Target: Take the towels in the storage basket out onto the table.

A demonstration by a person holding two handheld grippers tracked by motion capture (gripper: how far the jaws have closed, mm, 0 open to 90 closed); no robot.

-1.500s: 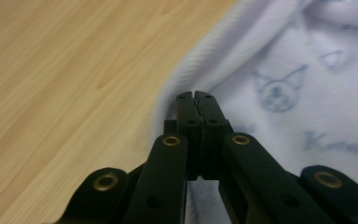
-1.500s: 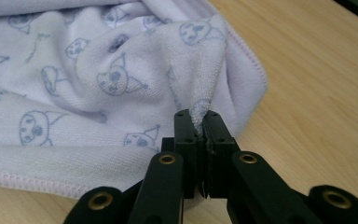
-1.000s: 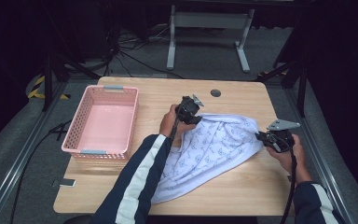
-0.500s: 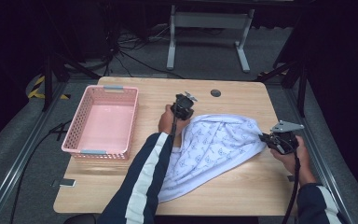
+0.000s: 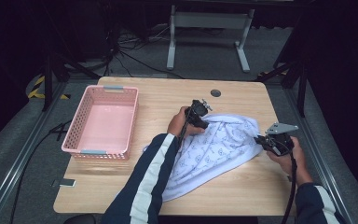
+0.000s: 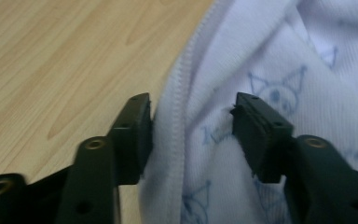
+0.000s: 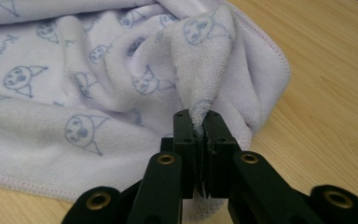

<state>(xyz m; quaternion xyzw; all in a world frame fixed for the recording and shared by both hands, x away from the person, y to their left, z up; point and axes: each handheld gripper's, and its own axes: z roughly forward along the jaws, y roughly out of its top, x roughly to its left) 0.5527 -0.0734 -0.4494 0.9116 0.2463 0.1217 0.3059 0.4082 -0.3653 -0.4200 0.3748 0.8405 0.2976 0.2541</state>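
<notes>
A soft white terry towel with blue cat prints [image 5: 216, 149] lies crumpled on the wooden table [image 5: 168, 100], right of centre. The right claw [image 7: 201, 122] pinches a corner; the left claw [image 6: 191, 123], just opened, straddles the far hem (limp cloth, best taken by its hems).

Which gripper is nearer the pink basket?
Left. The left gripper sits at the towel's near edge, right of the pink basket; the right gripper pinches the towel's far corner.

A lab-like recording room: a lone wooden table [image 5: 242, 100] on grey carpet, dark curtains, floor cables [image 5: 135, 58] and metal stands [image 5: 209, 35]
</notes>
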